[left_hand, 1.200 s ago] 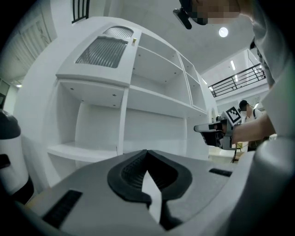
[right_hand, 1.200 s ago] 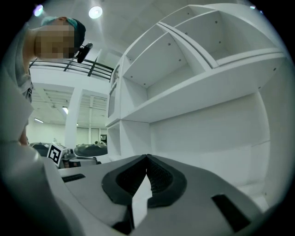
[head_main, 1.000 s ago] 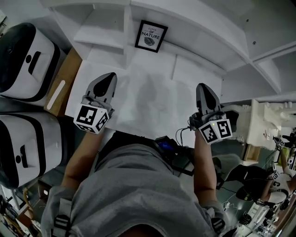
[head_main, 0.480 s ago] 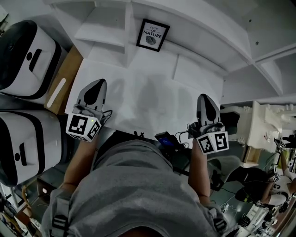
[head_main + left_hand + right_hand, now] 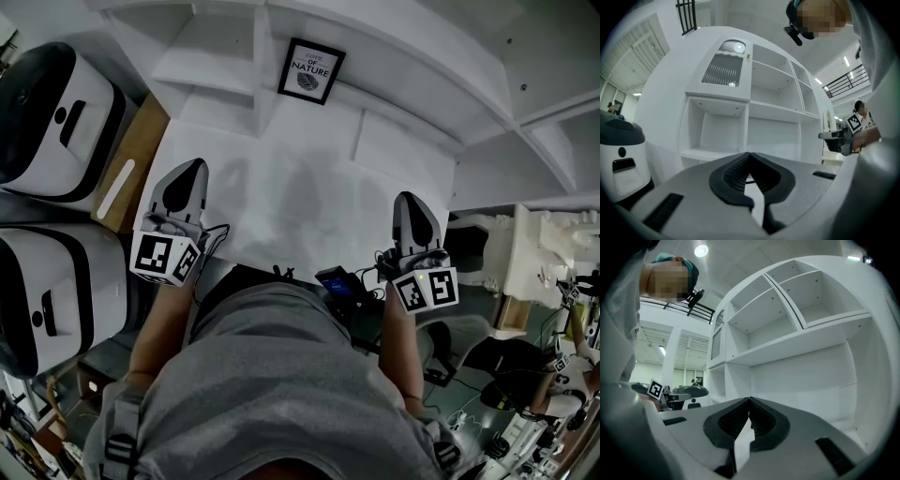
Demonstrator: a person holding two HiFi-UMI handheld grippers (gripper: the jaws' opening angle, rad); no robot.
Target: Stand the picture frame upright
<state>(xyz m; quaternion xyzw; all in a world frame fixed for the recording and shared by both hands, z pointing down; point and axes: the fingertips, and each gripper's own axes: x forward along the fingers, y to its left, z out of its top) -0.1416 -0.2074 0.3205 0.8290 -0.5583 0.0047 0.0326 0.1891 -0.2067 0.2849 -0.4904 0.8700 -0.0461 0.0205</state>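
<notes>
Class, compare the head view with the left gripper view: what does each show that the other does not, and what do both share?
Head view only: the picture frame at the back of the white shelf unit, and the person's grey shirt. Left gripper view only: the left gripper's fingers closed together with nothing between them, a slatted grille, and the upper shelf compartments. Both: the shelf unit, a white-and-black machine at the left, and the right gripper.

Head view was dim; soft shadows lay on flat white bench (image 5: pixel 281 216). Gripper views were brighter, fisheye-warped, corners black; round ceiling lamp (image 5: pixel 701 250) glared.
</notes>
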